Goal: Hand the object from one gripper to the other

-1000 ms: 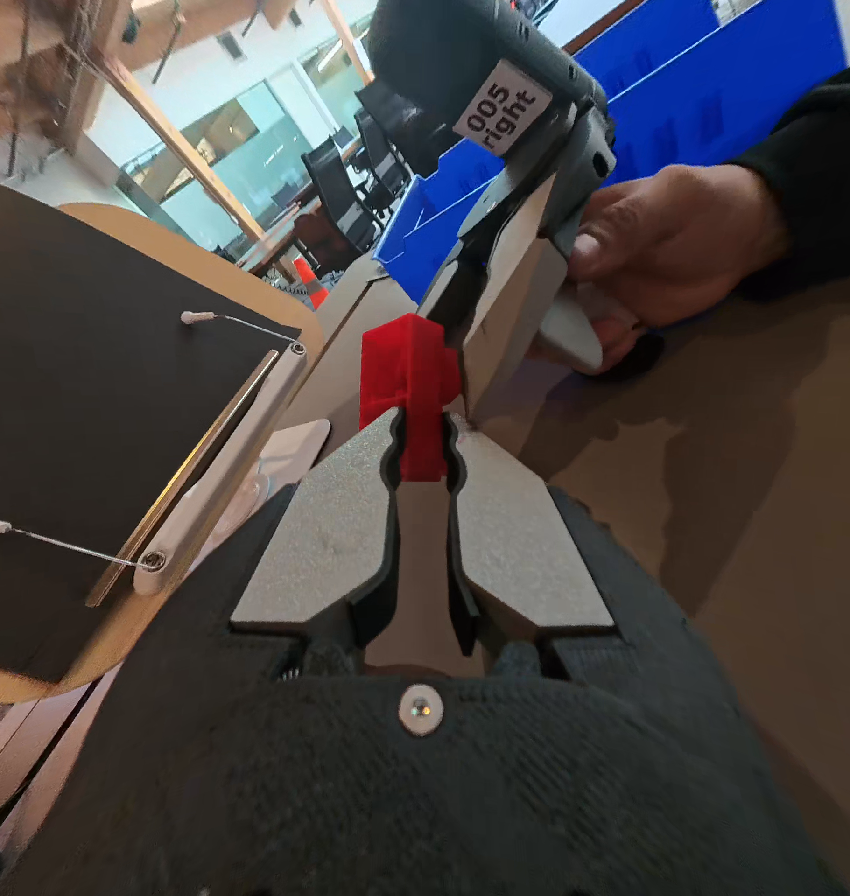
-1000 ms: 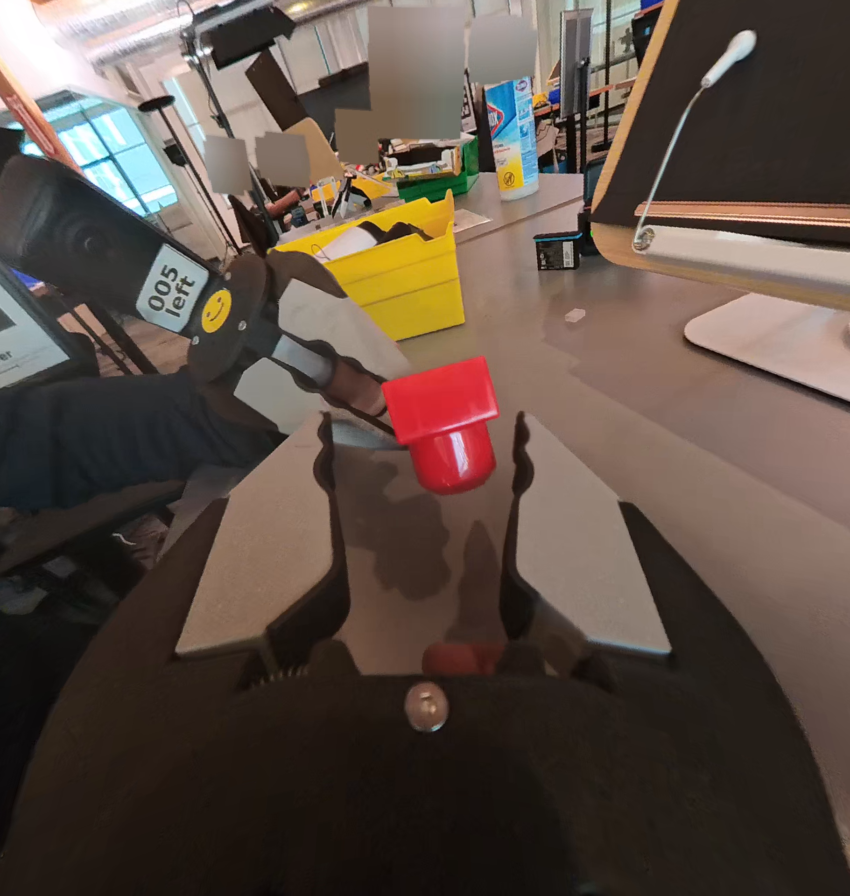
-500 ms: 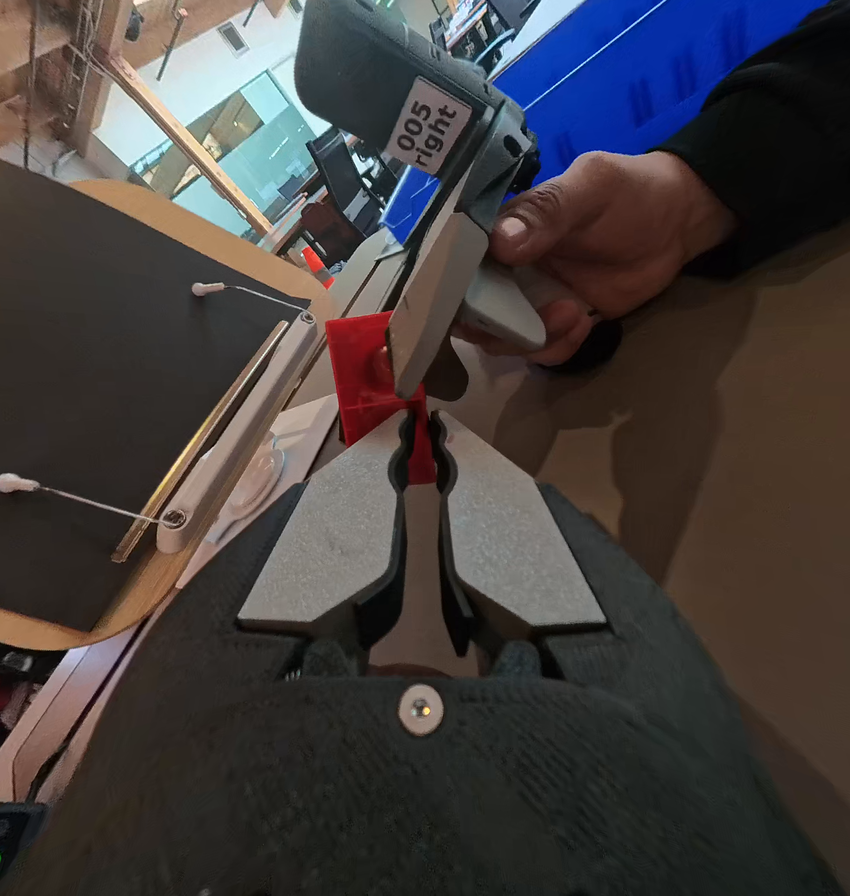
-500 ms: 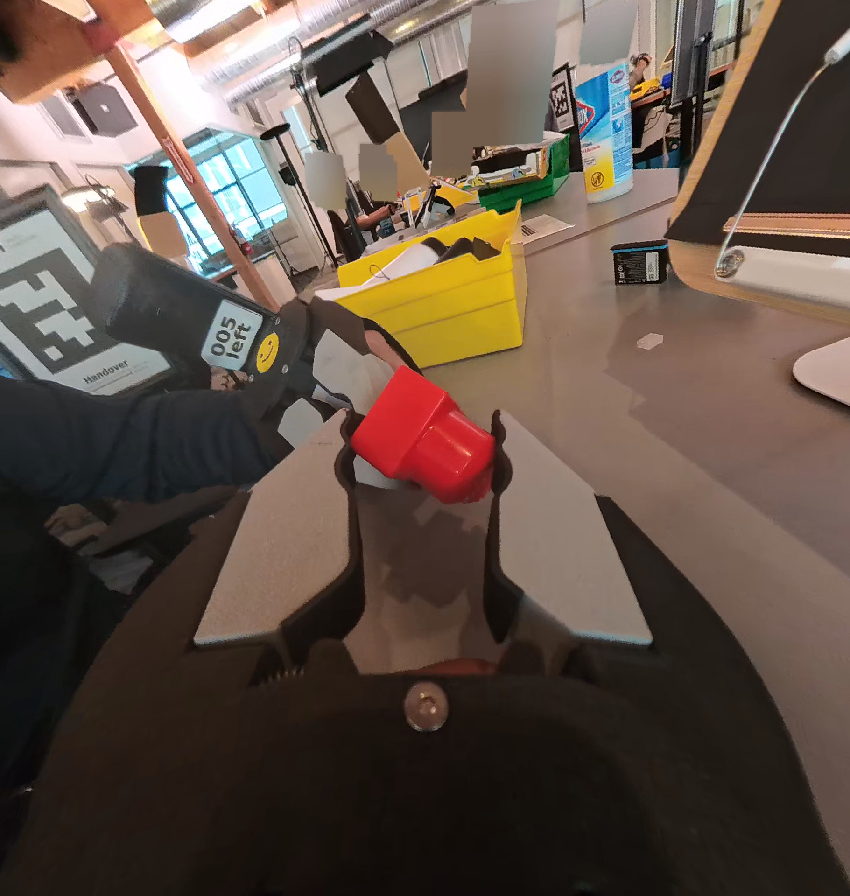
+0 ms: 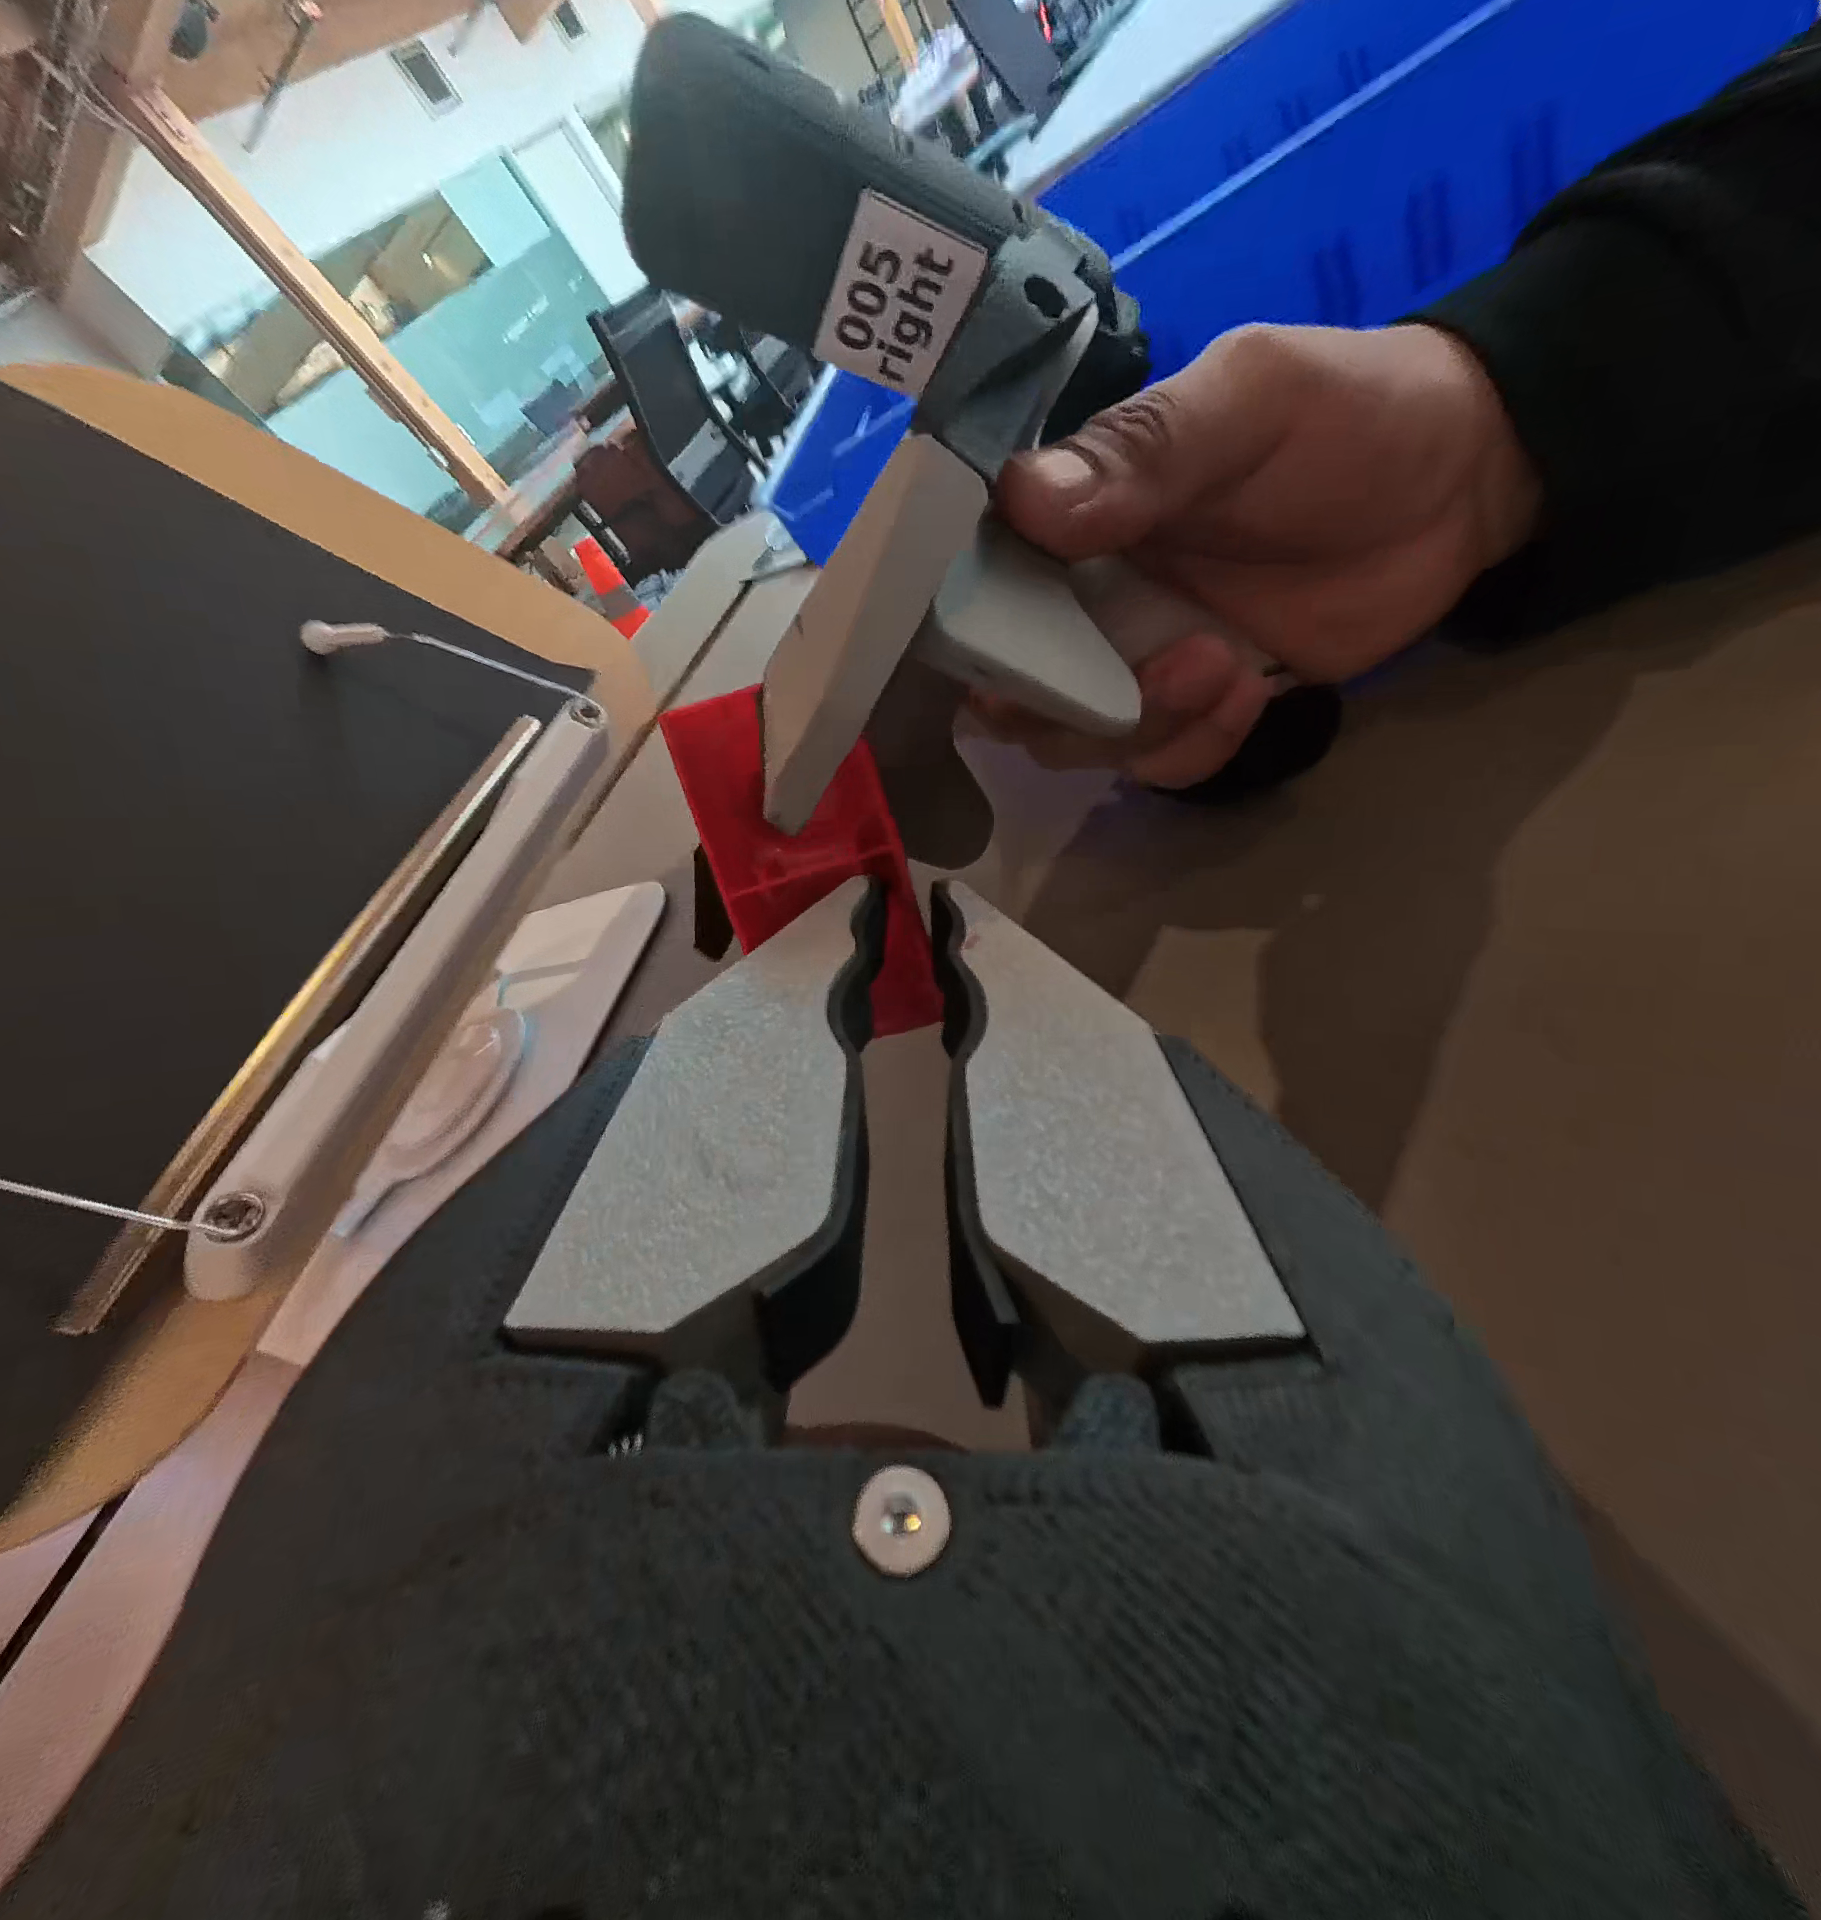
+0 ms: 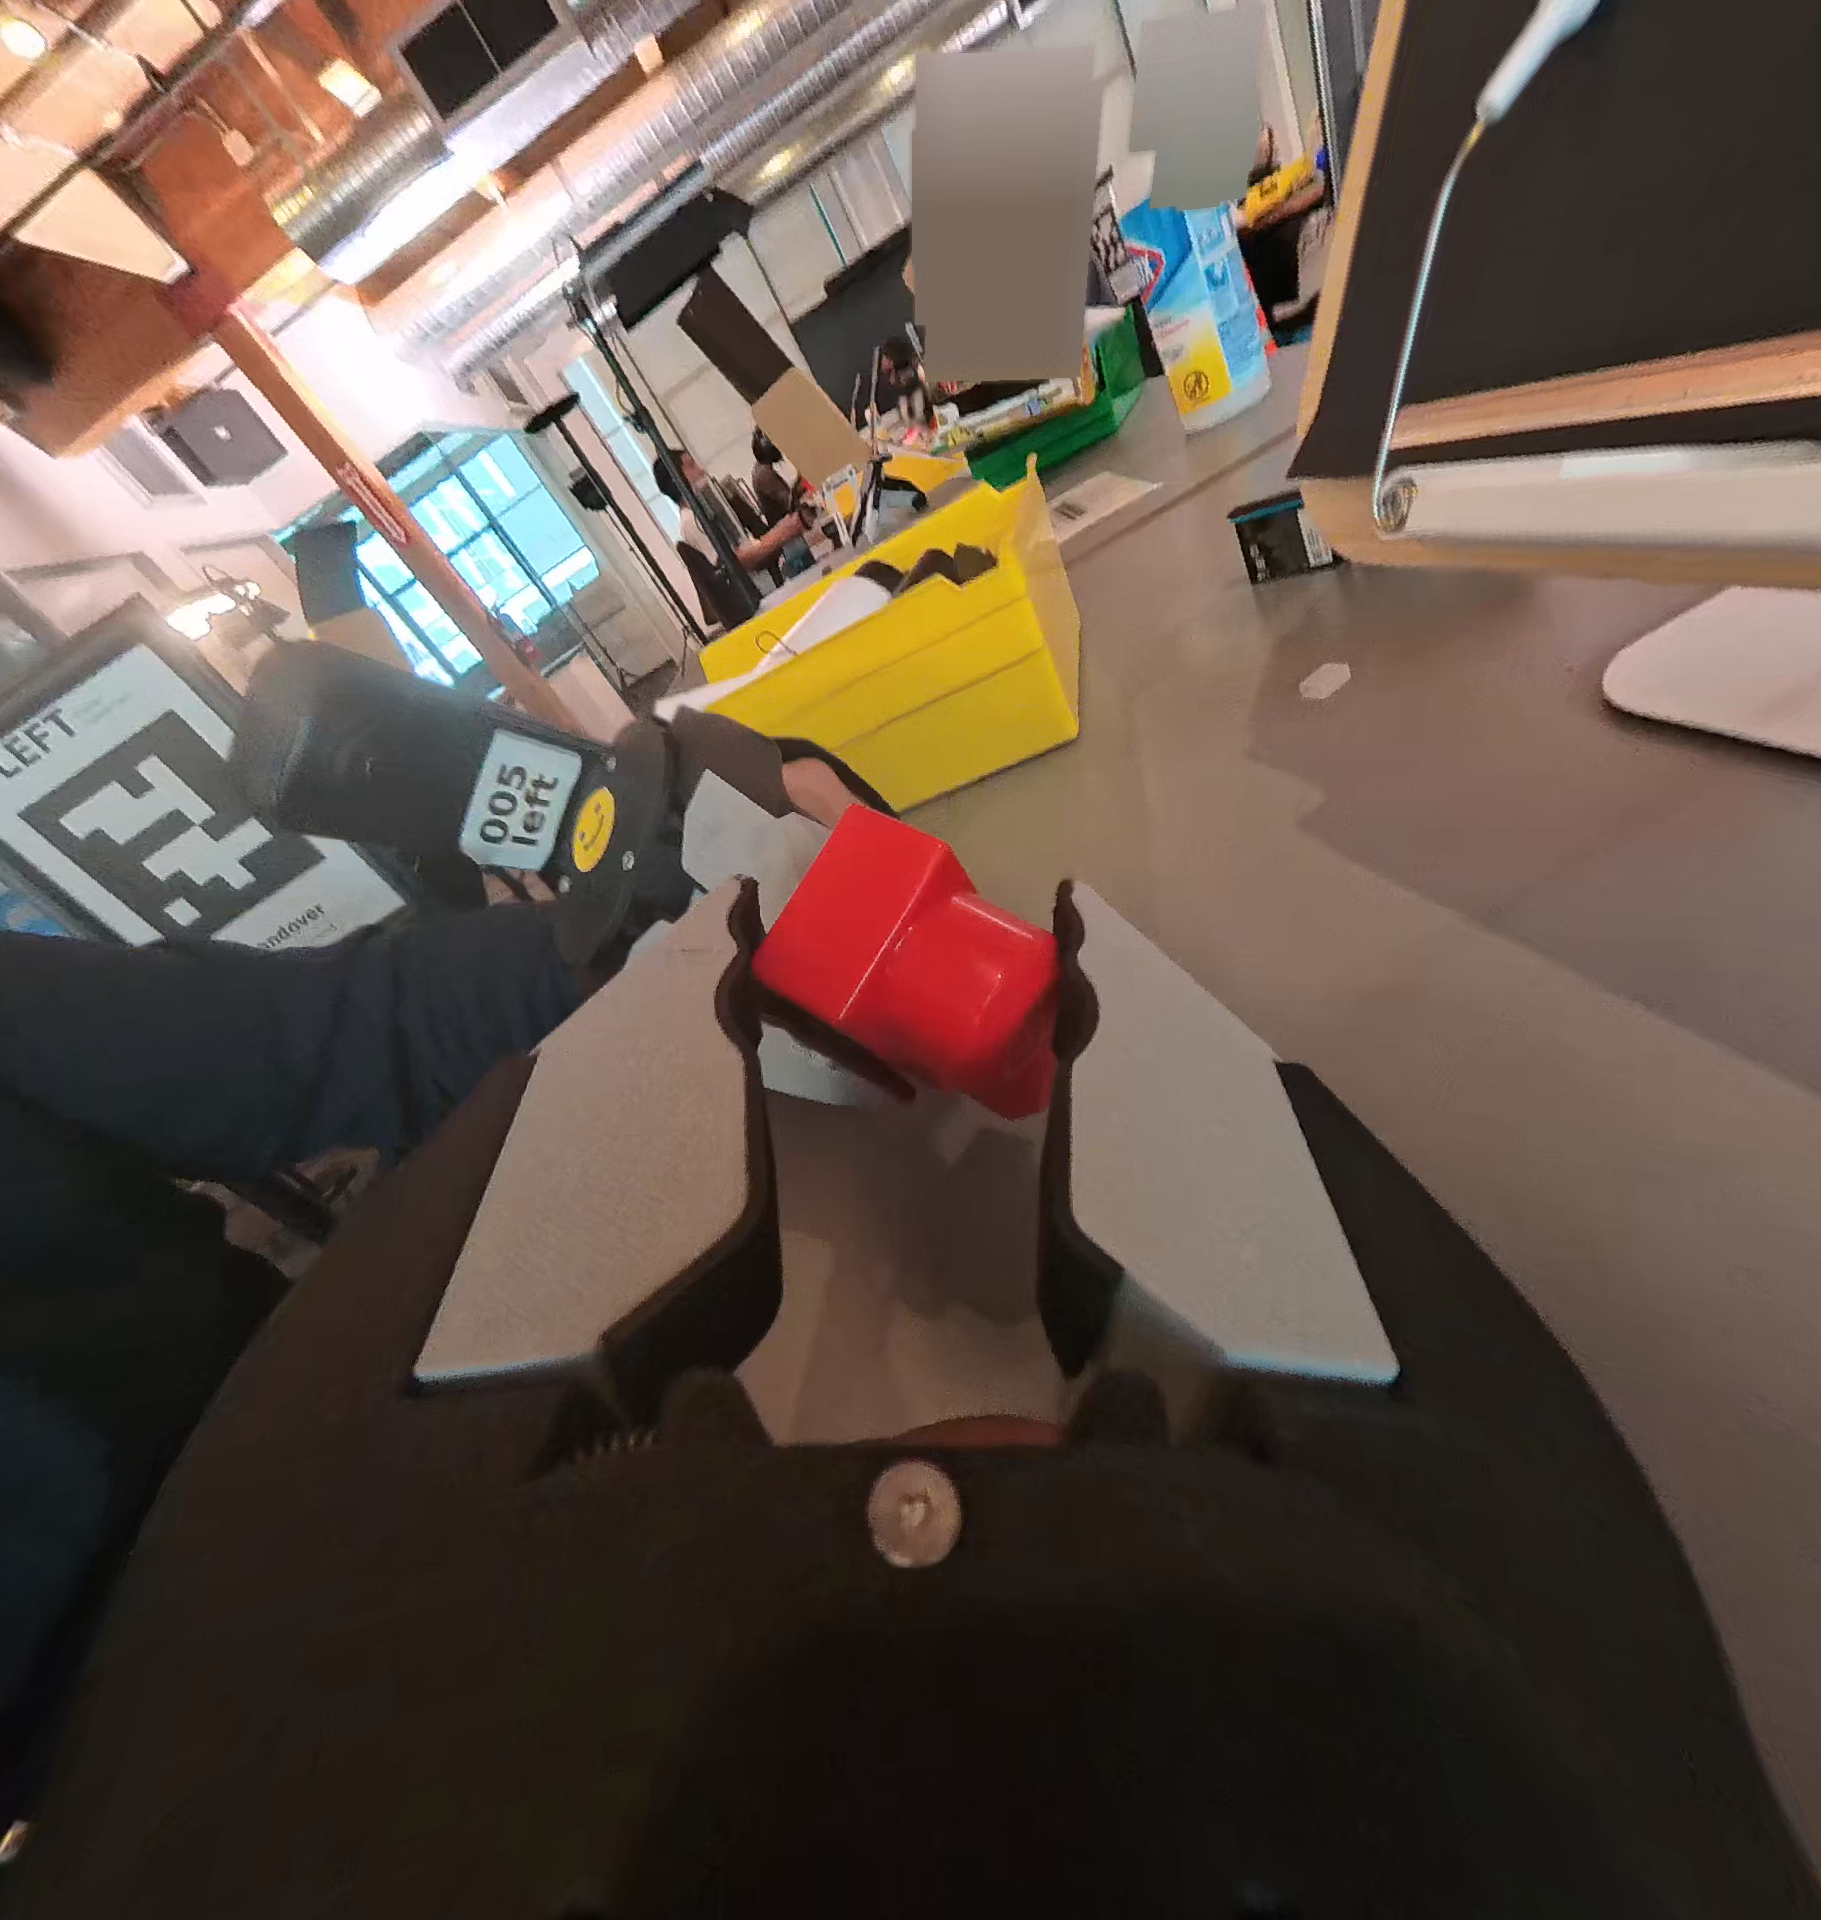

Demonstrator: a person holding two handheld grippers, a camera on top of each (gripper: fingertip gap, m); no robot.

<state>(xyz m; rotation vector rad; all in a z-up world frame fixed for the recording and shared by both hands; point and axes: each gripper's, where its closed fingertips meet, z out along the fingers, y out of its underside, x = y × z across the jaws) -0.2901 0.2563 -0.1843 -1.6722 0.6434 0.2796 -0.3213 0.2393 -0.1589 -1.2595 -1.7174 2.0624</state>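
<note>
The left gripper [image 5: 901, 940] is clamped on a thin edge of the red block [image 5: 781, 831], held above the table [image 6: 1405, 935]. The right gripper [image 6: 901, 961] brackets the block's rounded end, jaws apart but nearly touching. If the left releases early, the block likely drops. Whether the right's pads press it is hard to tell.

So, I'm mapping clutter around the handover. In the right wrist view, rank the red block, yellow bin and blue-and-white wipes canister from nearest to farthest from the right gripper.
1. Red block: between the right gripper fingers.
2. Yellow bin: mid-table, ahead.
3. Wipes canister: far end, upper right.
</note>
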